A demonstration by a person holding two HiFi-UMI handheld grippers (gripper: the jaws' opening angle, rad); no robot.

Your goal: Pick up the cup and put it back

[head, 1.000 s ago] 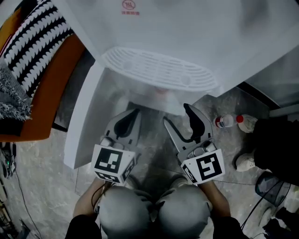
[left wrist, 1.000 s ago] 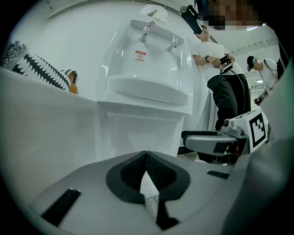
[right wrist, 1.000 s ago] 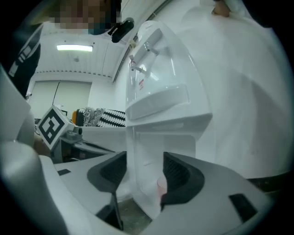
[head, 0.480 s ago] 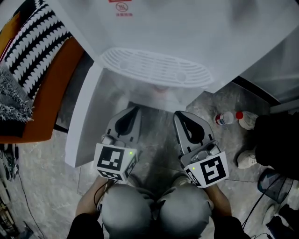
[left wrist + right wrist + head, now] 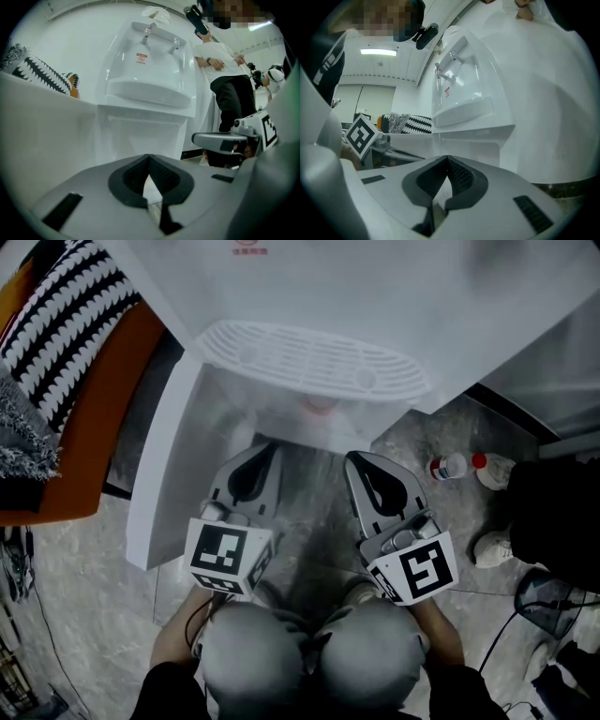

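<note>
Cup, a faint pinkish round shape, is sitting under the white slotted plastic tray; left gripper and right gripper are hovering nearby, jaws pinched together, empty.

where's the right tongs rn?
Head view, lower centre-right: right tongs, shut and empty, beside the left tongs, pointing at the white dispenser below its grille tray.

Floor: grey, marbled.
Furniture: orange seat with striped throw, left of the left tongs.
Light: ceiling strip.
</note>
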